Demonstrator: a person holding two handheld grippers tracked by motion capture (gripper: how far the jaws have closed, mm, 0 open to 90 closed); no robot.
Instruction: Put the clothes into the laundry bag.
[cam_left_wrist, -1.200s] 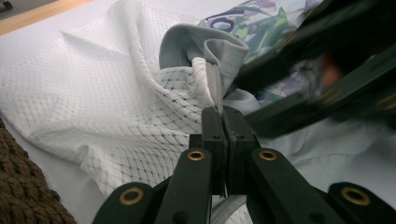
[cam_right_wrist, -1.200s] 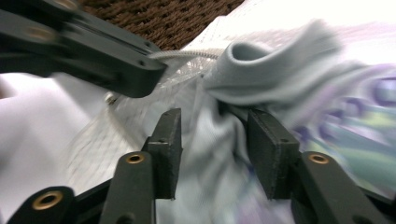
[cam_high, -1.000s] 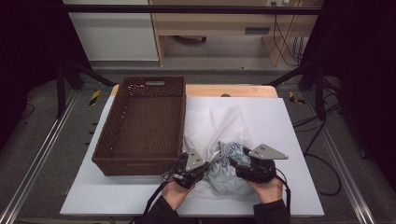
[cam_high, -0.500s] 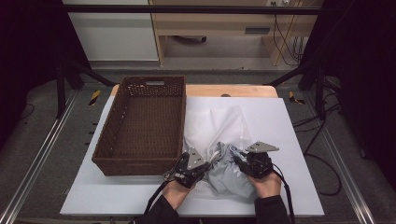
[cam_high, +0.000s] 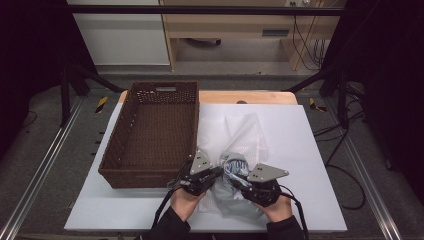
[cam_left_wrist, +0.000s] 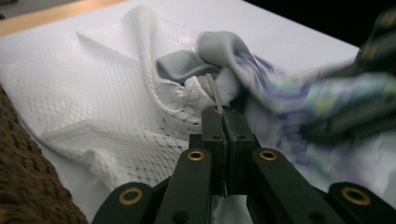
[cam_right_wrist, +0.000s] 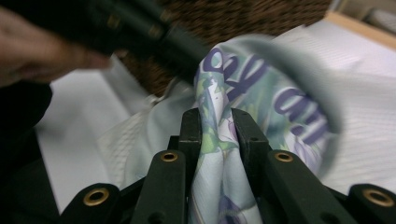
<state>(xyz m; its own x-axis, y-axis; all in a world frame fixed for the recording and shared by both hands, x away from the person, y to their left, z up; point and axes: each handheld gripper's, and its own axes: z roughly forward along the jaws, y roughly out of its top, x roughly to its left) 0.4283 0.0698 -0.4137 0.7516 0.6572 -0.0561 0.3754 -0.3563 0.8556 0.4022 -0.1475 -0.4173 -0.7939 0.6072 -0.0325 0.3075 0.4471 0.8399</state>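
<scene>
White tabletop (cam_high: 310, 150) bears a white mesh laundry bag (cam_high: 240, 132) beside the brown wicker basket (cam_high: 150, 135). Left gripper (cam_left_wrist: 219, 112) pinches the bag's edge (jaws closed); right gripper (cam_right_wrist: 217, 119) clamps the grey printed garment (cam_right_wrist: 261, 79) between both.

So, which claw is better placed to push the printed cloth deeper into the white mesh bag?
The right claw. Its jaws are already shut on the printed cloth, with the mesh bag lying just beyond. The left claw is busy: it pinches the bag's edge beside the basket, probably holding the bag in place.
</scene>
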